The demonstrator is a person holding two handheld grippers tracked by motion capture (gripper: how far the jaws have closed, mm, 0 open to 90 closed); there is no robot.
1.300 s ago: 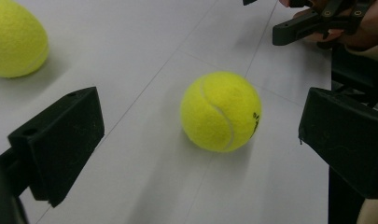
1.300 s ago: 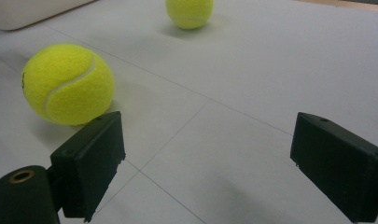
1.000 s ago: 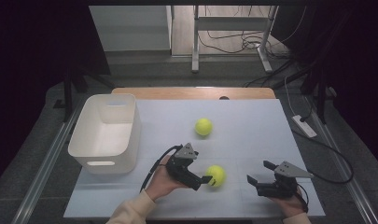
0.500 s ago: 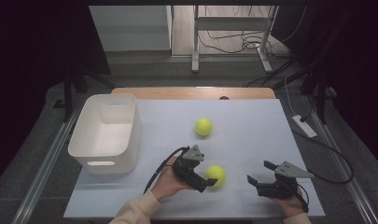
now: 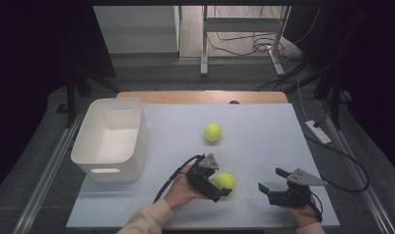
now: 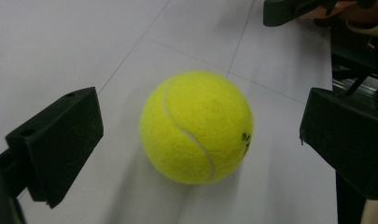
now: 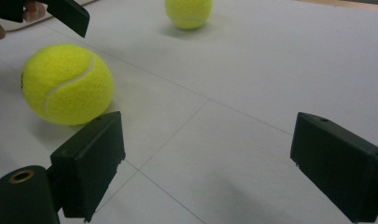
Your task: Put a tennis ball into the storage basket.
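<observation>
— What's in front of you, biggest thing first?

— The white table point(image 5: 263, 131), and on its left side the white bin point(image 5: 111, 139), standing upright. Then two tennis balls: the far ball point(image 5: 212, 132) sits out near the middle of the table, well apart from my hands, and the near ball point(image 5: 224, 181) lies on the table close to my edge.

— Where's your left gripper point(image 5: 220, 187)?

— Around that near ball. My jaws are spread wide, one on each side of the ball point(image 6: 196, 126), and there's a gap on both sides, so I'm not touching it. It rests on the table surface between them.

— And the right gripper point(image 5: 273, 179)?

— Off to the right of the near ball, low over bare table, jaws wide apart with nothing between them. Whether it rests on the table or hangs just above it, I can't quite tell from above.
</observation>
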